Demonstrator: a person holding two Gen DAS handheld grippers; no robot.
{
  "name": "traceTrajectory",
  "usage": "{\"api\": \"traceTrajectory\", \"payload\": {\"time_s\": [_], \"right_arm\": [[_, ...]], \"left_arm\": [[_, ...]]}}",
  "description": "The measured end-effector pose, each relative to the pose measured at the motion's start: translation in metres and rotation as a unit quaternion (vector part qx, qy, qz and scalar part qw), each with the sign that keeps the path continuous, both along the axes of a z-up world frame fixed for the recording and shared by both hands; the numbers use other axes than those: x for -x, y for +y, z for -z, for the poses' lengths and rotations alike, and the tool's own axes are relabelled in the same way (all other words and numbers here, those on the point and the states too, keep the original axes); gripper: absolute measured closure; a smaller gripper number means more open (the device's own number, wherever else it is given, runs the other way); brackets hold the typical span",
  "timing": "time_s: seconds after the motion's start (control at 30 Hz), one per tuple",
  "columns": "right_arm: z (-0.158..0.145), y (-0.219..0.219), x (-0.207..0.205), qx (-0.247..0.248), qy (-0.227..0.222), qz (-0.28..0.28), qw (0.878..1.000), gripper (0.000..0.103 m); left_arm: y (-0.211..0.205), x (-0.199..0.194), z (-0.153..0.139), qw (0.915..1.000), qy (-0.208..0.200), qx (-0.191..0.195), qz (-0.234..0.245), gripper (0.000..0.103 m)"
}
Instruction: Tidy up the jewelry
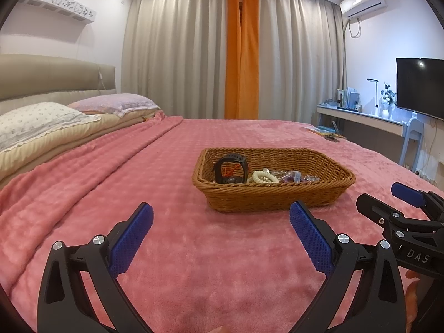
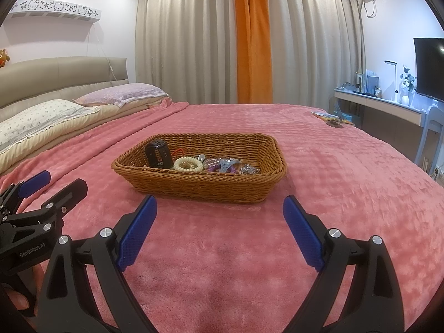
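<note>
Nearest the lens, at the bottom of each wrist view, the blue-padded fingers of the left gripper [image 1: 222, 219] and the right gripper [image 2: 220, 212] are spread wide and grasp nothing, both hanging over the pink blanket [image 1: 194, 263] short of the wicker basket [image 1: 277, 197]. The basket sits at the centre of both frames, and the jewelry lies inside it, toward its left half: a black watch [image 2: 158, 154] standing on its strap, a cream coiled bracelet [image 2: 188, 163] touching it, then a blue clip [image 2: 226, 165] and purple beads [image 2: 212, 168] tangled together, with a small silvery piece [image 2: 249, 169] to the right. The main risk from here is probably the tangle: fingers closing on the clip could drag the beads along and spill them on the plush blanket, where small pieces would sink into the pile. The basket looks light and rests on soft bedding, so a push against its rim may tip or slide it. The two grippers sit close side by side, so reaching in together could make them collide. Behind the bed, the curtains [image 1: 194, 50] fill the upper centre.
</note>
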State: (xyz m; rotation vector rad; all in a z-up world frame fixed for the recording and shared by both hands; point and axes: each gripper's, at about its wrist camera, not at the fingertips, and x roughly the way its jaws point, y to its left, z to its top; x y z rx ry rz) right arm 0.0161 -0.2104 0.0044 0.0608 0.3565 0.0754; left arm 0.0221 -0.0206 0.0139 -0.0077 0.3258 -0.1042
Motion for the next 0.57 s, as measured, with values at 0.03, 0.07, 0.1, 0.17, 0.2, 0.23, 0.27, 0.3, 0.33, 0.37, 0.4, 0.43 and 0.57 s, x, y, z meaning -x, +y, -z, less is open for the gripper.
{"api": "traceTrajectory", "payload": {"time_s": [0.03,0.07,0.1,0.17,0.2,0.23,0.27,0.3,0.33,0.37,0.4,0.43,0.57], "right_arm": [[0.000,0.000,0.000,0.000,0.000,0.000,1.000,0.015],[0.000,0.000,0.000,0.000,-0.001,0.000,1.000,0.015],[0.000,0.000,0.000,0.000,-0.001,0.000,1.000,0.015],[0.000,0.000,0.000,0.000,-0.001,0.000,1.000,0.015],[0.000,0.000,0.000,0.000,-0.001,-0.001,1.000,0.015],[0.000,0.000,0.000,0.000,0.000,0.000,1.000,0.015],[0.000,0.000,0.000,0.000,-0.001,0.000,1.000,0.015],[0.000,0.000,0.000,0.000,0.000,0.000,1.000,0.015],[0.000,0.000,0.000,0.000,0.000,0.000,1.000,0.015],[-0.001,0.000,0.000,0.000,0.000,0.000,1.000,0.015],[0.000,0.000,0.000,-0.001,0.001,0.000,1.000,0.015],[0.000,0.000,0.000,-0.001,0.000,-0.001,1.000,0.015],[0.000,0.000,-0.001,-0.001,0.001,-0.001,1.000,0.015]], "left_arm": [[0.000,0.000,0.000,1.0000,0.002,-0.001,0.002,0.008],[-0.001,-0.001,0.000,1.0000,0.003,-0.003,0.004,0.008],[-0.001,-0.001,0.001,1.0000,0.003,-0.004,0.005,0.008],[0.000,0.002,0.000,1.0000,-0.001,-0.003,0.007,0.007],[0.000,0.001,-0.001,1.0000,-0.002,-0.002,0.008,0.007],[0.002,0.003,-0.001,1.0000,-0.003,0.001,0.005,0.007],[0.003,0.002,-0.001,1.0000,-0.003,0.003,0.005,0.007],[0.004,0.001,-0.001,1.0000,-0.001,0.006,0.006,0.007],[0.005,-0.001,-0.001,0.9999,0.001,0.009,0.005,0.007],[0.007,-0.002,-0.001,0.9999,0.005,0.010,0.001,0.007],[0.007,-0.003,-0.002,0.9999,0.009,0.011,-0.001,0.007],[0.009,-0.003,-0.001,0.9998,0.012,0.013,0.001,0.007],[0.009,-0.003,-0.002,0.9999,0.013,0.011,0.002,0.007]]}}
